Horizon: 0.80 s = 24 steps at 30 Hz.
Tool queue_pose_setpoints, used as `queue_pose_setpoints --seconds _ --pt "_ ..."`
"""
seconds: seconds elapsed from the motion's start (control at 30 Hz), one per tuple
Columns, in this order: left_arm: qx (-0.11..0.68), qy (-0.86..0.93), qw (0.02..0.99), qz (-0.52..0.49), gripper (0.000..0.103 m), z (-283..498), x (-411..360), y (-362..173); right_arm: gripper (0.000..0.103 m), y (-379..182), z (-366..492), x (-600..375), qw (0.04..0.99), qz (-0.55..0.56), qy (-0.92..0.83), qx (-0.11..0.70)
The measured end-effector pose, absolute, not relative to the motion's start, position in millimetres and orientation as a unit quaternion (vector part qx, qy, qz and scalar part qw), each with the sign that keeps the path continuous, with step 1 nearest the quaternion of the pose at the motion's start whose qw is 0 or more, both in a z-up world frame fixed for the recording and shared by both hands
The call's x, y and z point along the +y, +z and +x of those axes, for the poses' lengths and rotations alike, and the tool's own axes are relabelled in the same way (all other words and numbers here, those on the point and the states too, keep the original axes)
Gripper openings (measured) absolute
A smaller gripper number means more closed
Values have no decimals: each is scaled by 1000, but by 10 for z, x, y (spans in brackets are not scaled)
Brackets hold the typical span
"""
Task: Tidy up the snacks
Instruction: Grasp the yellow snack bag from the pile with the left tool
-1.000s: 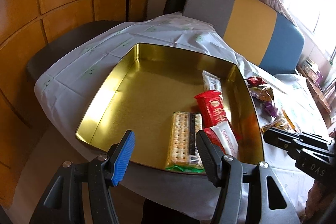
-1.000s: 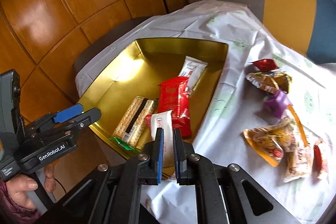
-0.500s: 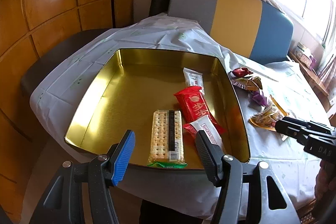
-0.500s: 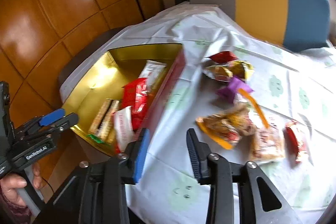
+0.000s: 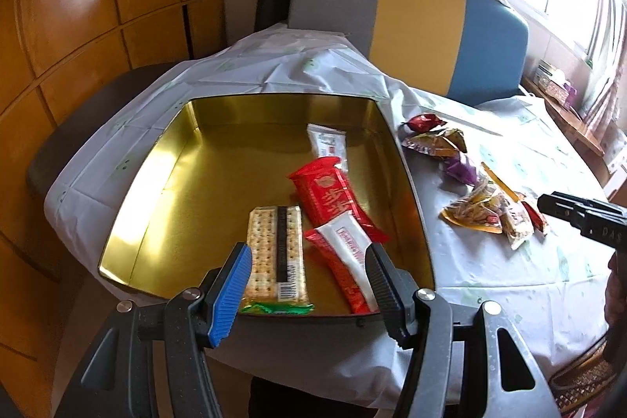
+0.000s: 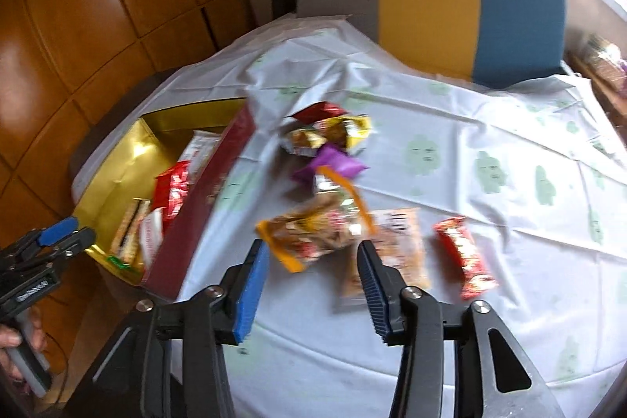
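Note:
A gold tin tray (image 5: 164, 179) sits on the table's left side and holds a cracker pack (image 5: 276, 253), a red snack bag (image 5: 333, 194) and two white-and-red packets (image 5: 348, 257). My left gripper (image 5: 307, 285) is open and empty, hovering over the tray's near edge. My right gripper (image 6: 313, 285) is open and empty above the tablecloth, just in front of an orange snack bag (image 6: 313, 234). More loose snacks lie beyond it: a pale packet (image 6: 392, 253), a red bar (image 6: 464, 253), a purple packet (image 6: 337, 163) and a yellow bag (image 6: 325, 136).
A white patterned tablecloth (image 6: 490, 175) covers the table. A grey, yellow and blue chair back (image 6: 431, 6) stands behind it, with wooden wall panels (image 5: 78, 6) on the left. The tray's red outer wall (image 6: 203, 202) faces the loose snacks.
My right gripper has opened and swung right, away from the tray toward the loose snacks. My left gripper has pulled back slightly and stays open.

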<state>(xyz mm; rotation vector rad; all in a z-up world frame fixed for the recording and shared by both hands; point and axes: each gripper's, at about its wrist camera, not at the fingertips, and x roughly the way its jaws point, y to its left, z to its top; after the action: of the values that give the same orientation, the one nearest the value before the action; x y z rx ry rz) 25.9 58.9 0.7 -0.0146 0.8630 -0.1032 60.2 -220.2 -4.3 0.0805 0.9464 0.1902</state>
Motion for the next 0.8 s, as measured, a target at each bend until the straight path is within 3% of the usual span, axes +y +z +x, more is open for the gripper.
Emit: queue_pose_setpoints --seconds 0.2,0.57,0.63,0.8 --pt "419 -67 906 8 61 325 438 75 62 -65 681 -2609 887 35 44 457" --pt "414 -150 896 55 60 667 -78 307 62 -315 807 -3384 872 114 -28 476" --pt "418 -168 891 60 55 790 -220 336 62 -300 841 -3403 872 130 -27 471" --pt "425 -184 884 66 54 1126 -495 379 67 -274 816 -3424 868 153 -18 472"
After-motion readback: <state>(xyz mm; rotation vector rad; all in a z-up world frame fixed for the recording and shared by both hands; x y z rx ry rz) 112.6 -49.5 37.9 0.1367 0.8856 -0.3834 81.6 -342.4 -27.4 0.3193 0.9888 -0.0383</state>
